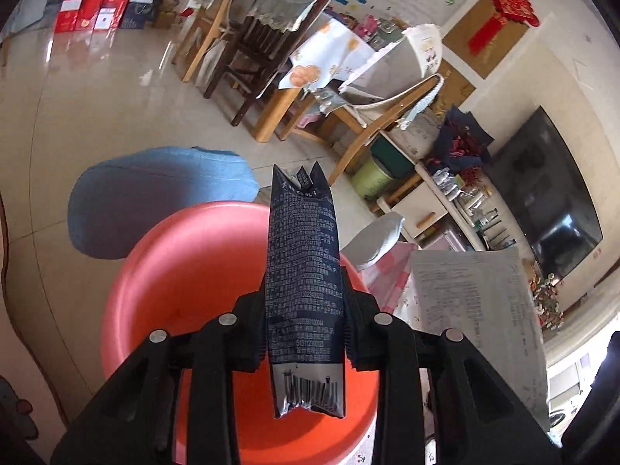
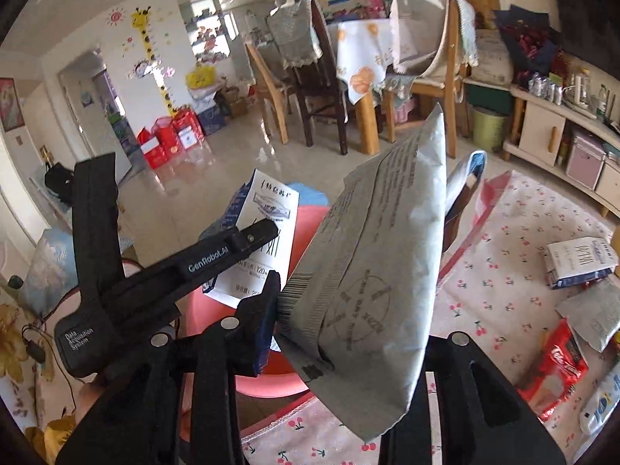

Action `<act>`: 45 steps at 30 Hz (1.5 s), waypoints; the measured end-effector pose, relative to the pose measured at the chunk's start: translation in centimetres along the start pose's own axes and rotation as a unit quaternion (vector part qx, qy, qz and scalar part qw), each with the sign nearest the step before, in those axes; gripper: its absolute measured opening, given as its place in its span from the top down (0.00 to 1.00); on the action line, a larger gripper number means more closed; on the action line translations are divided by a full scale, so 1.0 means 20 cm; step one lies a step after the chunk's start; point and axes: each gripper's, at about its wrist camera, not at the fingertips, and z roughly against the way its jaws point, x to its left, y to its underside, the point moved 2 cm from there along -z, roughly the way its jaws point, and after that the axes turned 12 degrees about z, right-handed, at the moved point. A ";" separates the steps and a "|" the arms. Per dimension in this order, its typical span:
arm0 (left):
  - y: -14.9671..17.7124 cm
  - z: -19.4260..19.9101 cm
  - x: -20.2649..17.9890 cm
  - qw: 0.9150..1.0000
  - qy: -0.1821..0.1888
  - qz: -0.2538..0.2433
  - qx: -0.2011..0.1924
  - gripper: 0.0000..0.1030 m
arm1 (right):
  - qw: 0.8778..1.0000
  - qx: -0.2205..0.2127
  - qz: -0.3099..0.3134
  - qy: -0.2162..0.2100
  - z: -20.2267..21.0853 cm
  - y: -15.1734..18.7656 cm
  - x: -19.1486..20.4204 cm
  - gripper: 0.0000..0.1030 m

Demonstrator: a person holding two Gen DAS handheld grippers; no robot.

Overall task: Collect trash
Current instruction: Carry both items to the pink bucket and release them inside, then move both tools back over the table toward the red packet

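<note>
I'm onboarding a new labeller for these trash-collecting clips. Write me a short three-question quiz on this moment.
1. True or false: the left claw is empty.
2. What lies directly beneath the dark blue printed pouch? A) pink basin B) television C) wooden chair
3. Fill in: the right claw grips a ____ printed packet.

Key: 1 false, it pinches the dark pouch; 2 A; 3 grey. More wrappers, such as the red snack wrapper, wait on the cherry-print tablecloth.
</note>
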 end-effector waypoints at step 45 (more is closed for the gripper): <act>0.73 0.07 -0.63 0.956 0.050 -0.281 -0.070 0.13 | 0.947 -0.112 -0.111 0.280 0.94 1.05 -0.57 0.05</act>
